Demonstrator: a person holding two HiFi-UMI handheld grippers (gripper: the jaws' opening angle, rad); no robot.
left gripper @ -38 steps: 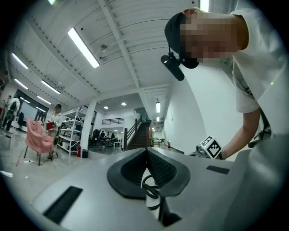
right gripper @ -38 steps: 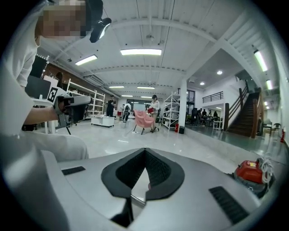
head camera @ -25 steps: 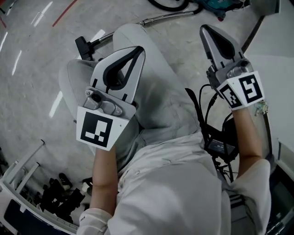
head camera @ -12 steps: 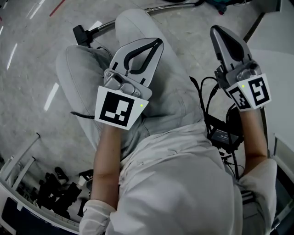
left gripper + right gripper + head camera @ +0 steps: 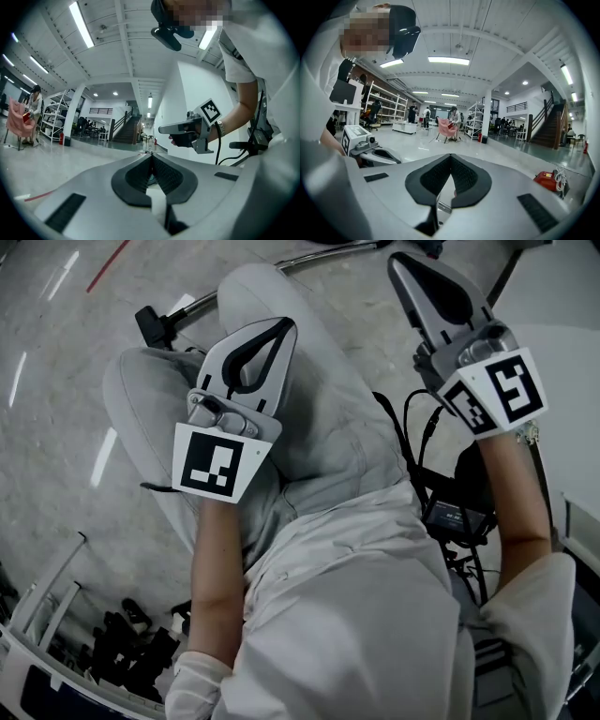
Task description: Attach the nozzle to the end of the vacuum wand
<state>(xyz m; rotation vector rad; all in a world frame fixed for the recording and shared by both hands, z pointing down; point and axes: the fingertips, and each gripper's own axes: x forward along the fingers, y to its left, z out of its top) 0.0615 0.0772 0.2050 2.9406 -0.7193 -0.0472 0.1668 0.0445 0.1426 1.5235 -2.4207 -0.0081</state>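
The left tool has sunk over the lap, the right tool has swung forward; both are clenched, empty; the vacuum wand and black nozzle lie untouched on the floor beyond the knees; the attaching seems wholly ahead.

The vacuum wand passes behind the person's knee, and the picture's top edge cuts off its far right end.

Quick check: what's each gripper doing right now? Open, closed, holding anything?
The grey left gripper: closed, jaws together, holding nothing.
The grey right gripper: closed, jaws together, holding nothing.
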